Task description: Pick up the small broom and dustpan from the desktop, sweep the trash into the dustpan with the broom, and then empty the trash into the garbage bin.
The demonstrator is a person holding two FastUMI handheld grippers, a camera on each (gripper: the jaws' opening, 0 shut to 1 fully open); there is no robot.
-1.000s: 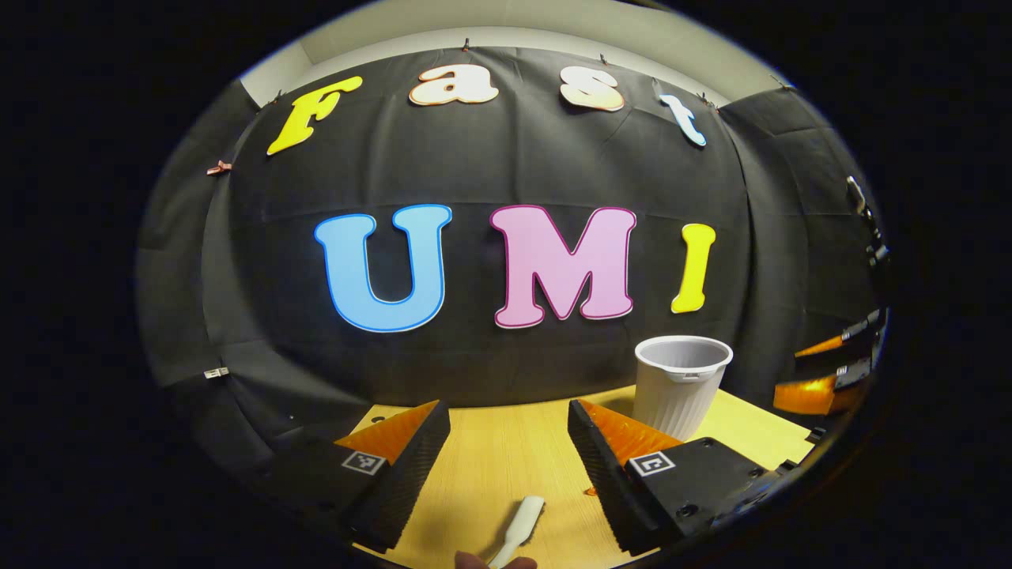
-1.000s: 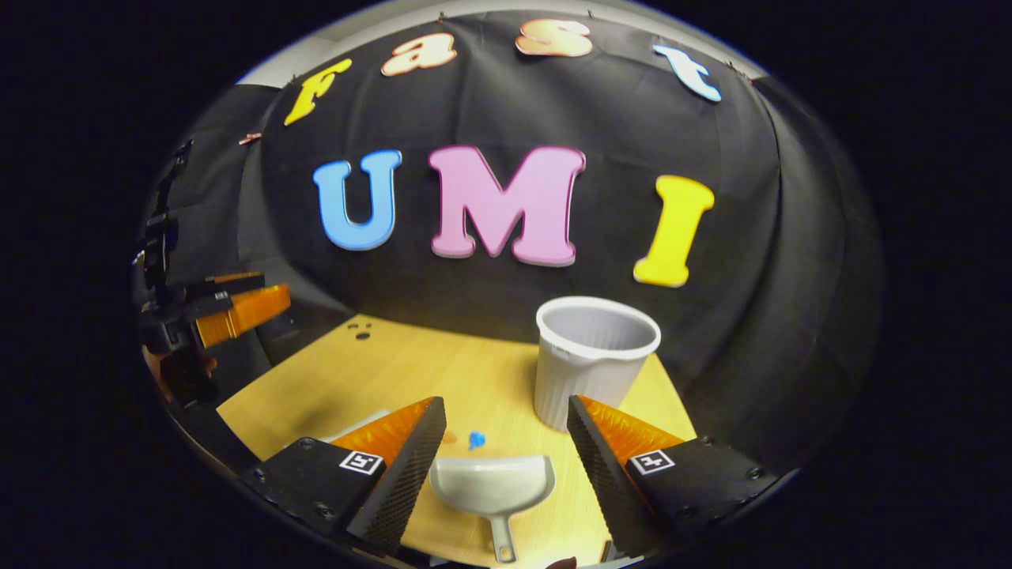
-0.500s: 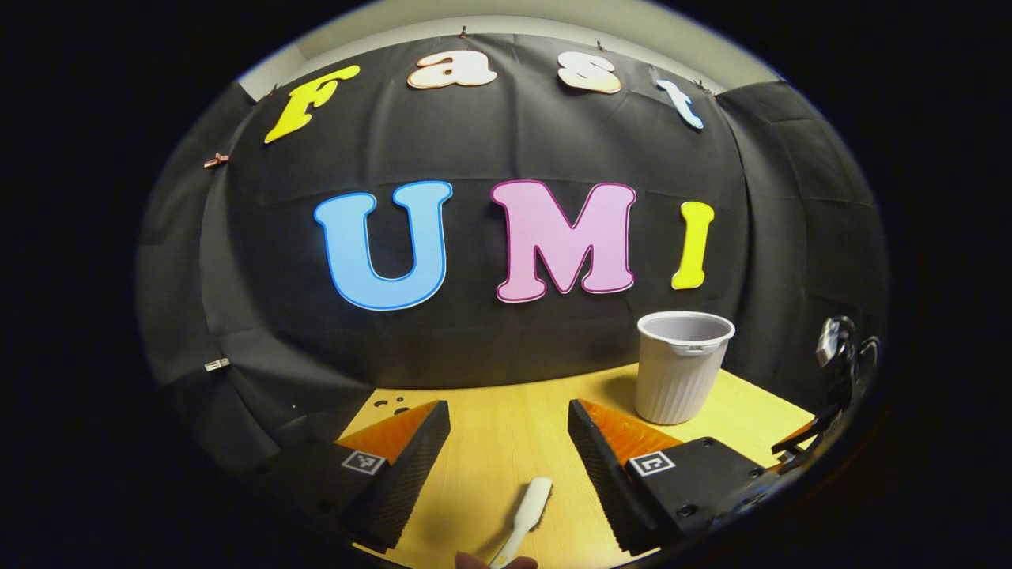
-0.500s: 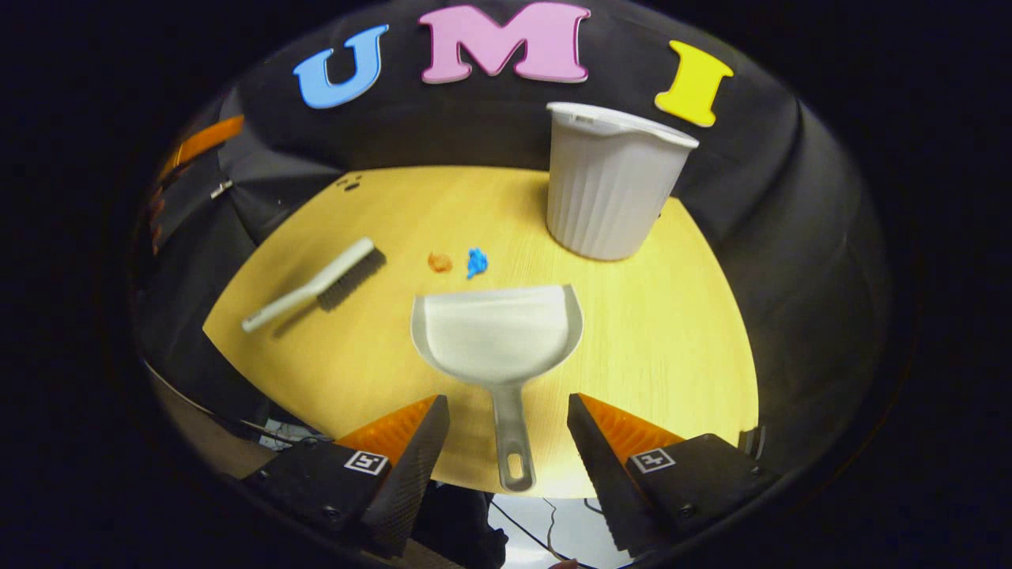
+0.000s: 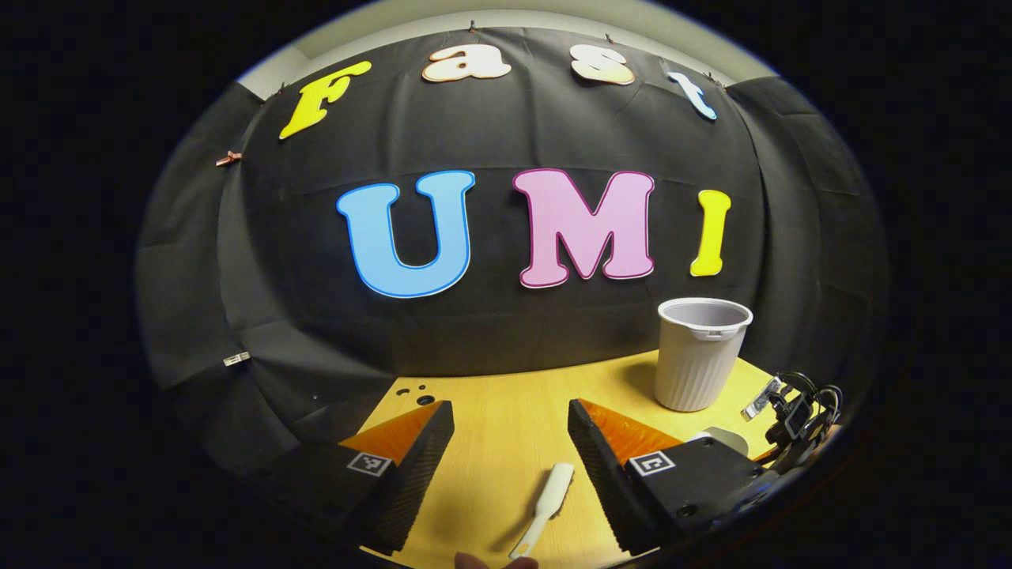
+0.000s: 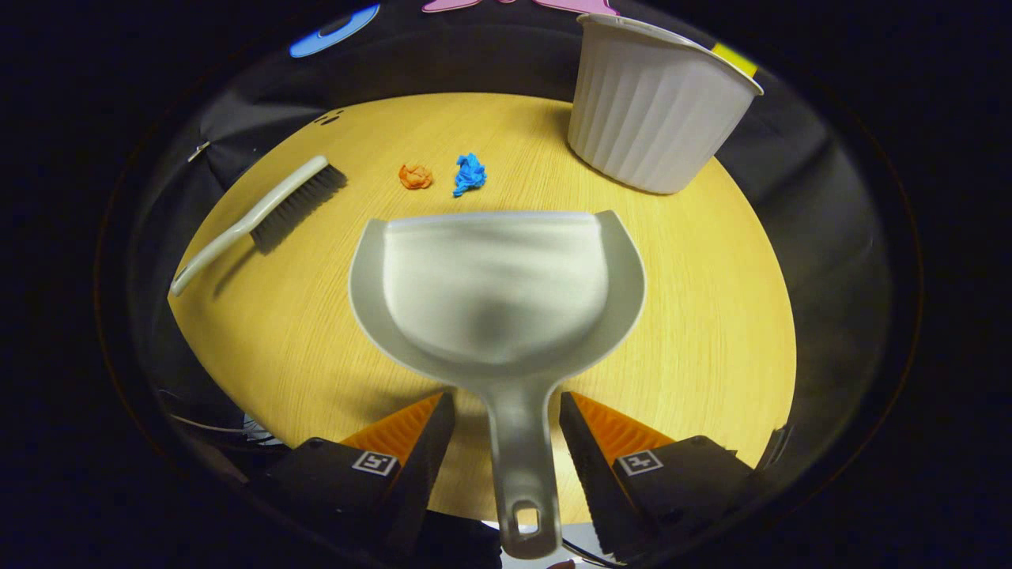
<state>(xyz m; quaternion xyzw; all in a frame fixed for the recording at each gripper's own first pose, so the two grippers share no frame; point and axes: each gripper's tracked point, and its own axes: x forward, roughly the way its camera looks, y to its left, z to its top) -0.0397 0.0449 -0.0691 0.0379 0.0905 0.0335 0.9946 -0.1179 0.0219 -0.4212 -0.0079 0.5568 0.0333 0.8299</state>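
In the right gripper view the grey dustpan (image 6: 494, 284) lies flat on the wooden desktop (image 6: 711, 300), mouth facing away. Its handle (image 6: 518, 458) runs back between the fingers of my right gripper (image 6: 506, 399), which is open, with a small gap on each side. Orange paper trash (image 6: 415, 175) and blue paper trash (image 6: 470, 174) lie just beyond the pan's lip. The broom (image 6: 261, 217) rests at the left, bristles down. My left gripper (image 5: 510, 407) is open above the desk, with the tip of the broom handle (image 5: 545, 498) low between its fingers, apart from both.
The white ribbed garbage bin (image 6: 656, 126) (image 5: 700, 356) stands upright at the back right of the desk. In the left gripper view the other gripper's cabled body (image 5: 794, 411) sits low at the far right. The desk's near edge runs under both grippers.
My right gripper tilted down and came in low over the desk, so the dustpan handle now lies between its fingers. The left gripper drifted slightly; the broom handle shows a little more.
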